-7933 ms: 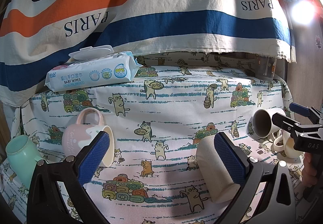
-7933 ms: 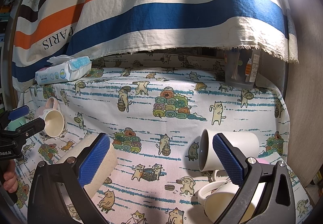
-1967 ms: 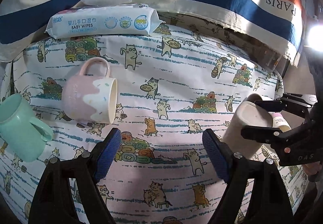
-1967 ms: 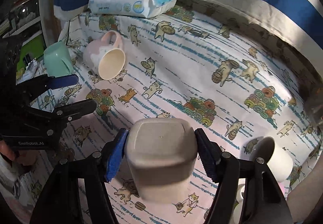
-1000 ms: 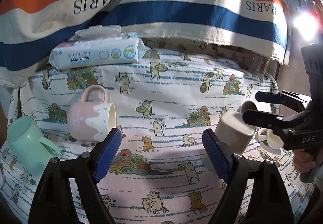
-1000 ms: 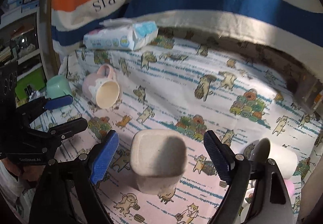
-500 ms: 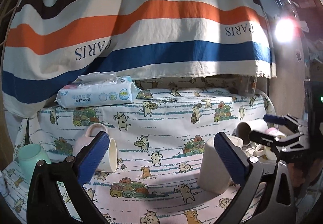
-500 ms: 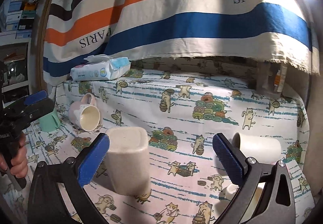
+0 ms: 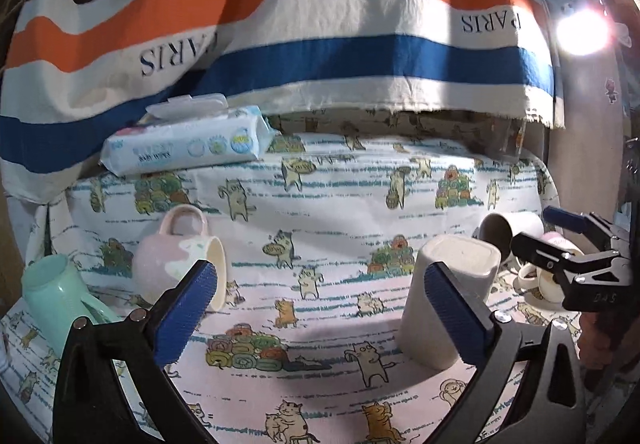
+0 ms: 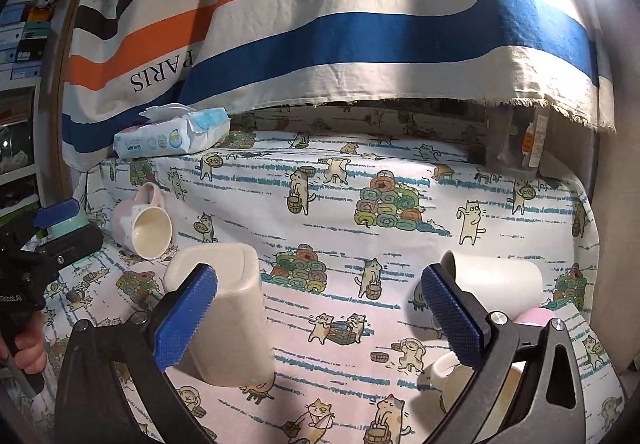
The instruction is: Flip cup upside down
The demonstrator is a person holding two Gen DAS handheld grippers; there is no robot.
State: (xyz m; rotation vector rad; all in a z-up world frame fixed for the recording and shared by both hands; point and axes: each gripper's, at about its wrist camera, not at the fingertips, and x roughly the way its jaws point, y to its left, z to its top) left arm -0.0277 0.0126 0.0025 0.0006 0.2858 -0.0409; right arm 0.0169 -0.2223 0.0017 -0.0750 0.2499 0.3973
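The beige square cup (image 9: 448, 296) stands upside down on the cat-print cloth, flat base up; it also shows in the right wrist view (image 10: 228, 308). My left gripper (image 9: 320, 316) is open and empty, the cup partly behind its right finger. My right gripper (image 10: 316, 316) is open and empty, the cup behind its left finger. The right gripper also shows at the right edge of the left wrist view (image 9: 560, 240), and the left gripper at the left edge of the right wrist view (image 10: 64, 224).
A pink mug (image 9: 176, 256) lies on its side at the left beside a mint cup (image 9: 56, 300). A white mug (image 10: 496, 280) lies on its side at the right, with more cups (image 10: 472, 384) in front. A baby-wipes pack (image 9: 188, 143) sits at the back under a striped cloth (image 9: 320, 23).
The right gripper set the beige cup down upside down, opened, and drew back to the right. Both grippers have pulled back and levelled out.
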